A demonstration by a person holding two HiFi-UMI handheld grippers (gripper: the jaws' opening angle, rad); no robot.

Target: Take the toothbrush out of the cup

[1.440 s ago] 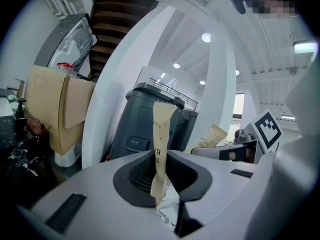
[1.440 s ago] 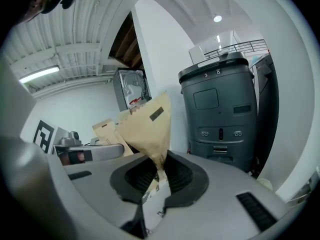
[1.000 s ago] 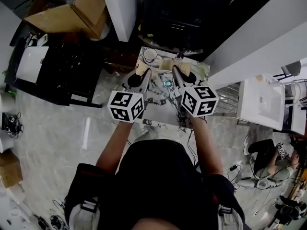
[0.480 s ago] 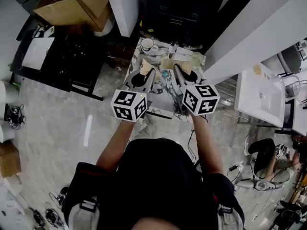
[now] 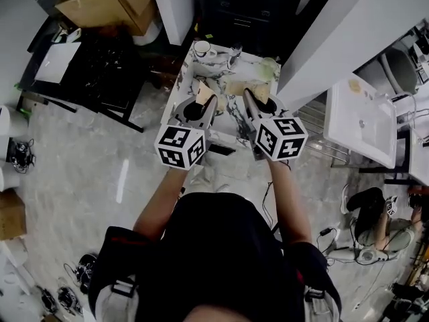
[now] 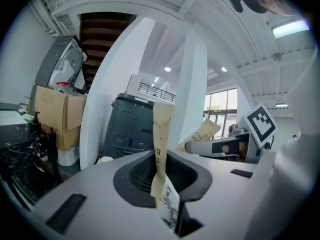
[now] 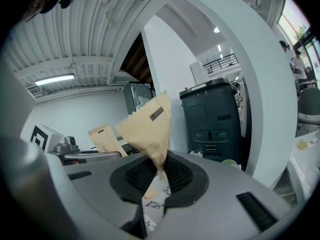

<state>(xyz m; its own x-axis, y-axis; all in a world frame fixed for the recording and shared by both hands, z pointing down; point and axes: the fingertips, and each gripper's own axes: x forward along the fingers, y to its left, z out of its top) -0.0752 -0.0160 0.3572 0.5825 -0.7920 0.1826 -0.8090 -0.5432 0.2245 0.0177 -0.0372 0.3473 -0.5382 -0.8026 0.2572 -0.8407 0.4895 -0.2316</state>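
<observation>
My left gripper (image 5: pixel 203 103) is shut on a tan paper strip (image 6: pixel 162 134) with print on it, which stands up between its jaws. Beside it my right gripper (image 5: pixel 249 99) is shut on a wider tan paper packet (image 7: pixel 147 124) with a serrated edge. Both hover side by side over the near half of a small marble-patterned table (image 5: pixel 228 123). A white cup (image 5: pixel 202 48) stands at the table's far left corner. I cannot see a toothbrush in any view. Each gripper view also shows the other gripper (image 6: pixel 220 147) with its paper (image 7: pixel 103 137).
A clear glass (image 5: pixel 234 52) and a pale green cup (image 5: pixel 269 64) stand along the table's far edge. Behind the table is a dark cabinet (image 6: pixel 131 129) between white pillars. Cardboard boxes (image 5: pixel 110 4) and a black rack (image 5: pixel 100 72) are at the left, a white sink unit (image 5: pixel 362 116) at the right.
The table has slid up and away in the head view, so both grippers now hang over its near half instead of its middle. Both keep their paper pieces.
</observation>
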